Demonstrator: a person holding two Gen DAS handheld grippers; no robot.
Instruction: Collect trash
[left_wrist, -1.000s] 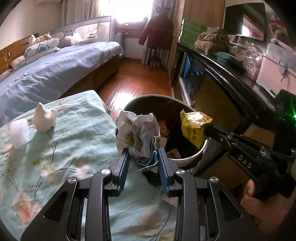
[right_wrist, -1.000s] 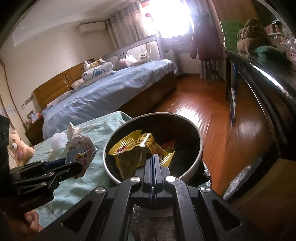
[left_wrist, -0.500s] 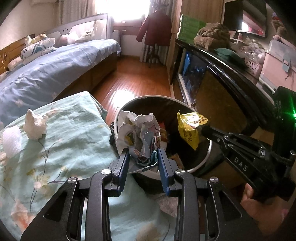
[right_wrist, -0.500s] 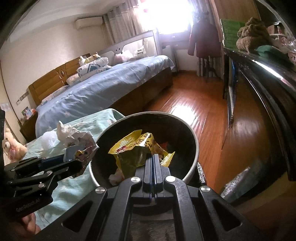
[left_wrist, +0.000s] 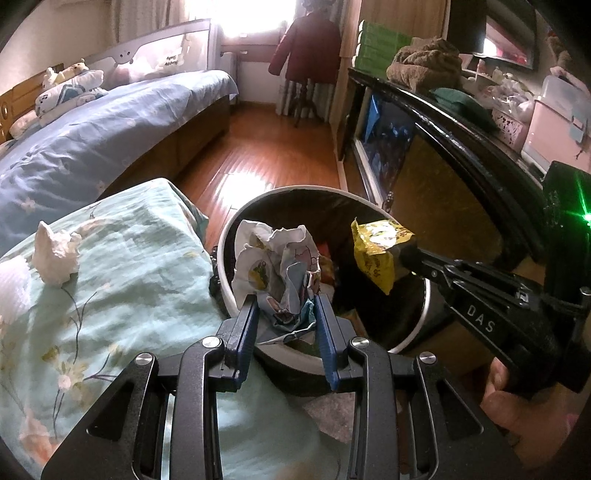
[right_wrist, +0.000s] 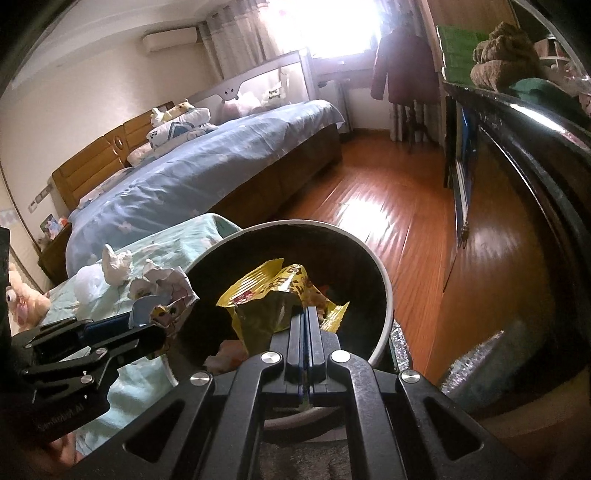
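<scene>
While both grippers hang over the round, white-rimmed, dark-lined trash bin (left_wrist: 236, 306), each has a piece of rubbish pinched in it. The left gripper (left_wrist: 284, 314) has its blue-padded jaws parted only as far as the crumpled ball of white printed paper (left_wrist: 277, 269) between them, which sticks up above the pads just inside the bin's near-left rim, beside the edge of the pale green floral bedspread (left_wrist: 110, 295). In the right wrist view the same paper wad shows at the tip of that gripper (right_wrist: 162, 314), right at the rim. The right gripper (right_wrist: 307, 317) has its jaws pressed almost flat together on a crinkled yellow foil snack wrapper (right_wrist: 266, 299), held over the open mouth of the bin; from the left wrist view the wrapper (left_wrist: 376, 254) hangs at the end of that gripper above the bin's right half. More scraps lie at the bottom of the bin. On the bedspread, well apart from the bin, sits a crumpled white tissue (left_wrist: 55, 254). Behind are a blue-covered bed (right_wrist: 192, 184) and a glossy wooden floor (right_wrist: 388, 206).
</scene>
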